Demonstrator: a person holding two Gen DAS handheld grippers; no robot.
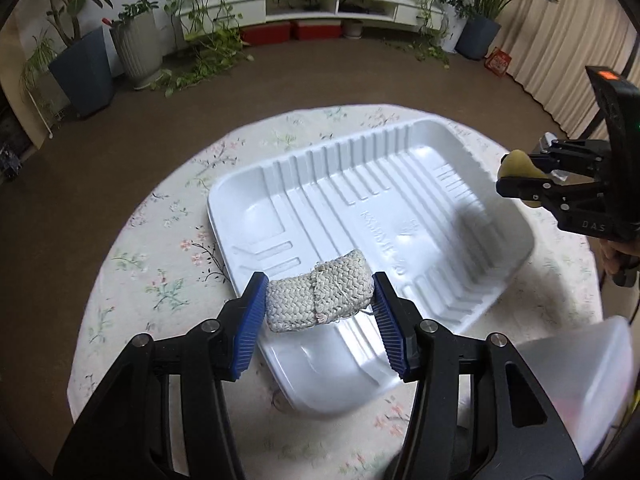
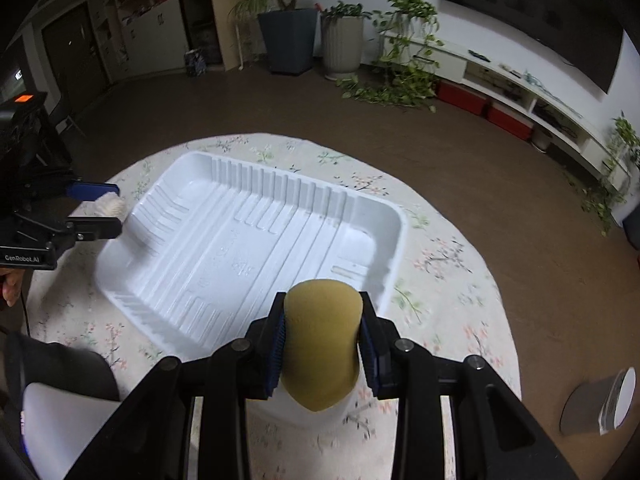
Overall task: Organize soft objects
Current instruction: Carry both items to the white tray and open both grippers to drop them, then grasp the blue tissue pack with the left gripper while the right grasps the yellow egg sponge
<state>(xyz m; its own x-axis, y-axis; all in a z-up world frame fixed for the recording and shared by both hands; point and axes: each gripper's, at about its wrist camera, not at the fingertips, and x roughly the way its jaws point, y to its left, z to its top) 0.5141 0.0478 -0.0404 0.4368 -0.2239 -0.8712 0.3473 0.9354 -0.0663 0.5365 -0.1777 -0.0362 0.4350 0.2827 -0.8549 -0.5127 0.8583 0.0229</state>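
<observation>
A white ribbed plastic tray (image 1: 420,200) (image 2: 224,248) lies on a round table with a floral cloth (image 1: 160,264) (image 2: 448,264). My left gripper (image 1: 320,300) (image 2: 108,208) is shut on a pale woven rope bundle (image 1: 320,292) (image 2: 112,205), held above the tray's near-left corner in the left wrist view. My right gripper (image 2: 323,332) (image 1: 516,178) is shut on a yellow teardrop-shaped sponge (image 2: 320,344) (image 1: 518,164), held over the tray's opposite edge. The tray holds nothing.
A translucent white container (image 1: 576,384) stands at the table's near right in the left wrist view. A grey bin (image 2: 600,408) sits on the brown carpet beside the table. Potted plants (image 1: 84,56) and a low white shelf (image 1: 328,4) line the far wall.
</observation>
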